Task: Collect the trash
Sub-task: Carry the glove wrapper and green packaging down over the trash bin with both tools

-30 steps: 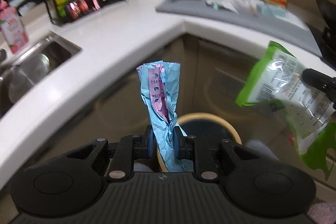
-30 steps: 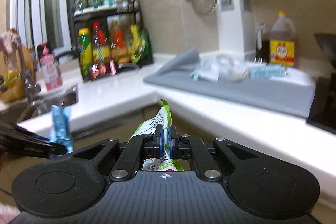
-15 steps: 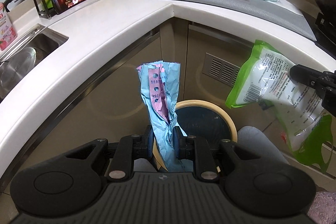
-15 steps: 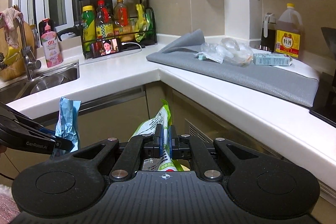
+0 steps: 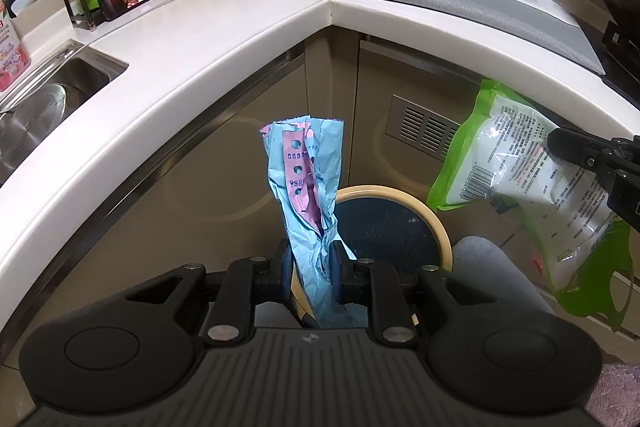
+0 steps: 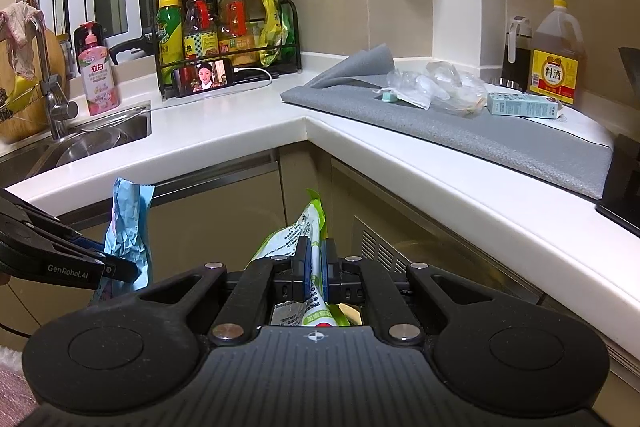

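Observation:
My left gripper is shut on a crumpled blue and pink wrapper that stands up between its fingers, above the near rim of a round bin with a cream rim and dark inside. My right gripper is shut on a green and white plastic bag. In the left wrist view that green bag hangs to the right of the bin, held by the right gripper. The blue wrapper and the left gripper show at the left of the right wrist view.
A white corner countertop runs above the cabinets. On it lie a grey mat, a clear plastic bag, a small teal box, a cooking-wine jug, a bottle rack and a phone. The sink is at left.
Both views have sharpened and dipped lower, showing more of the cabinets and bin. The wrapper and the green bag stay gripped as before.

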`<state>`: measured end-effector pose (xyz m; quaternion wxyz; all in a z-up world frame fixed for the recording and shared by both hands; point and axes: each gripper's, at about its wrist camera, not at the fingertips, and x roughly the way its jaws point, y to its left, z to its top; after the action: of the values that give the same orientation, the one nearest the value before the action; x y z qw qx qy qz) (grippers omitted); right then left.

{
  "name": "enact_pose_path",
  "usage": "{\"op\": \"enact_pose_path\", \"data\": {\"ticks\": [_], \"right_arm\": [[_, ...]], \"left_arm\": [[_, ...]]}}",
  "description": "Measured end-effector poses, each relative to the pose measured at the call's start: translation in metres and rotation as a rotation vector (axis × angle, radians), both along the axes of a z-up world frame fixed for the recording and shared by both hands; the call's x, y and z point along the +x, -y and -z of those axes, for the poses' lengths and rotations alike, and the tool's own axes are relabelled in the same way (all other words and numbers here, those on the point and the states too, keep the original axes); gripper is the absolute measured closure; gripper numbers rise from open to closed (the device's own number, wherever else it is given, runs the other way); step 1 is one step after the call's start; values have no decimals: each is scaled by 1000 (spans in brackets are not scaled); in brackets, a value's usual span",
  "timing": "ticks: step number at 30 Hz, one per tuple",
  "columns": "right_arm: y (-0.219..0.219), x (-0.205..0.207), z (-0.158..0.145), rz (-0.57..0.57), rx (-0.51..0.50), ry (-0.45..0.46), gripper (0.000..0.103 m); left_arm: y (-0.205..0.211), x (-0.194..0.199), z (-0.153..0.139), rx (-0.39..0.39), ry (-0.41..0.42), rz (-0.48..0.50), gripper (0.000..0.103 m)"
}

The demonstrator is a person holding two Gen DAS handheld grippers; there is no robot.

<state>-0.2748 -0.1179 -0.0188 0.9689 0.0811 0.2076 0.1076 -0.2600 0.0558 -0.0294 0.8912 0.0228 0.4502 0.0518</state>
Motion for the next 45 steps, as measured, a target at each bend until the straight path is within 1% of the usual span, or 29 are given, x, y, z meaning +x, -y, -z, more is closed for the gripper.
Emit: {"op": "enact_pose_path", "data": {"ticks": [13,15,21,28,34,45], "right_arm": [[-1,5,4,-1,-7,-32,97],[-2,9,5,-5,-13,-52,97],[-7,32,13,-5,-26,-150,97],[-8,49,27,-19,0,-247,97],[-4,56,34,-24,20,-287,97],[-5,62,40,-37,19,-312,97]], "left_arm": [[0,2,3,-6,-15,4,82],[-1,3,4,-11,-22,4,82],[-3,6,7,-23,-45,8,82],[0,15,15,-3,-80,29,82],[4,20,21,20,-98,45,82],[7,26,26,26,-119,57,82]]}}
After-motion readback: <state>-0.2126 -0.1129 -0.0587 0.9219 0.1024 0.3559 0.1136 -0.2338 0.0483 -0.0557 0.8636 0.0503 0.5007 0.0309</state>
